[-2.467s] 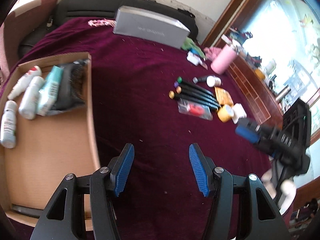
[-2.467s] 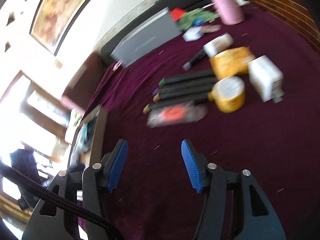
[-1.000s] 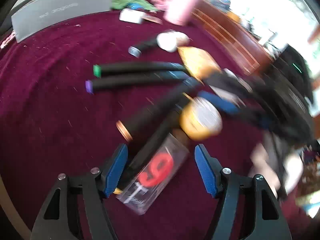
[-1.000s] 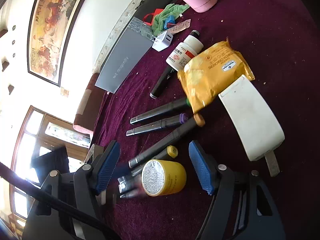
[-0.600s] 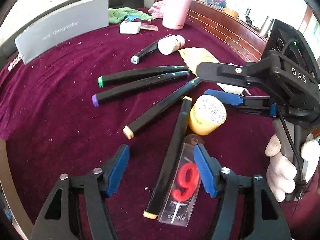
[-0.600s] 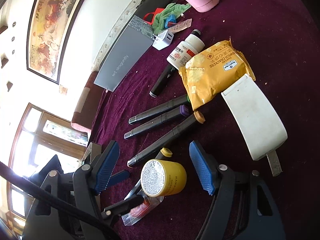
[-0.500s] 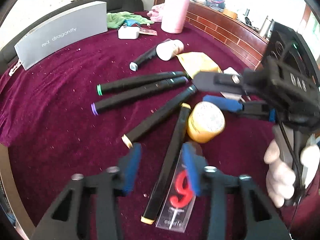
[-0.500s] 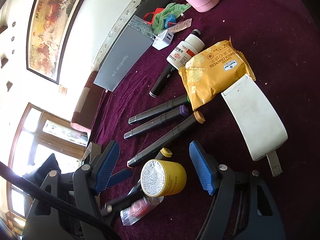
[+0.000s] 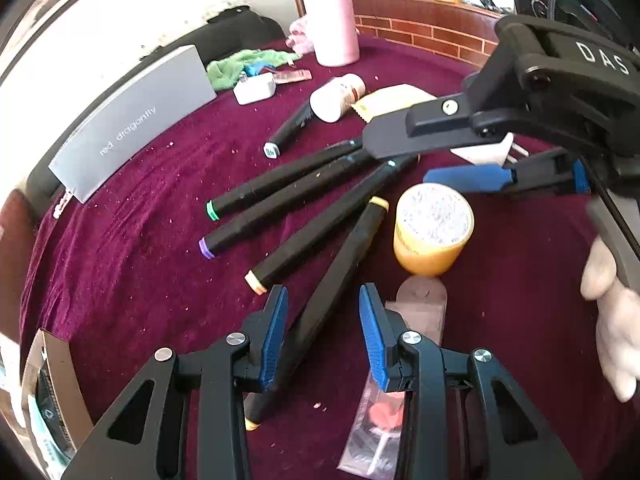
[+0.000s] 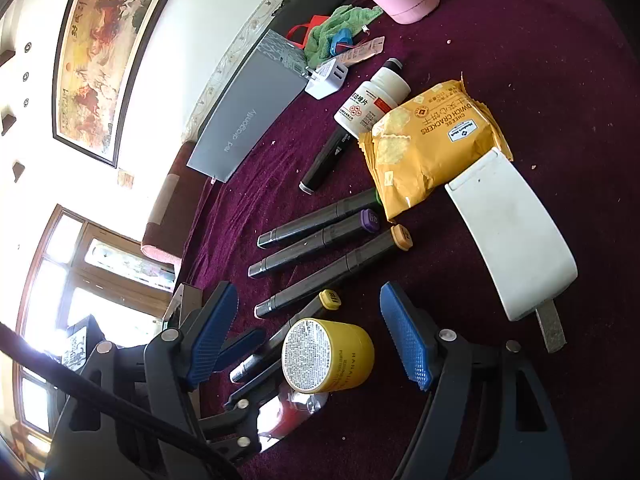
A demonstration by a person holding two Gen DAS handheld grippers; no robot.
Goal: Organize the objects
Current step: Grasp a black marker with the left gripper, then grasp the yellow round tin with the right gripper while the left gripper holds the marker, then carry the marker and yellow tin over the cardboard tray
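The yellow-capped marker lies low and centre in the left wrist view, running diagonally between the blue pads of the left gripper, whose jaws stand part-open on either side of its barrel without visibly pinching it; that straddle reads as a lineup for a pinch across the narrow barrel, the surest way to lift a long round thing. Just to its right lies the yellow jar on its side, and the right gripper brackets it with jaws spread wide, not touching, wide because the jar is fat (a narrow opening would only knock it rolling). Under the jar's near end a clear packet with a red candle lies flat, at the bottom centre of the frame. Further up, three more markers, green, purple and orange capped, fan toward the cracker packet, white bottle and white case. All rest on the maroon tabletop; the cardboard box at the lower left edge looks the likely place for them.
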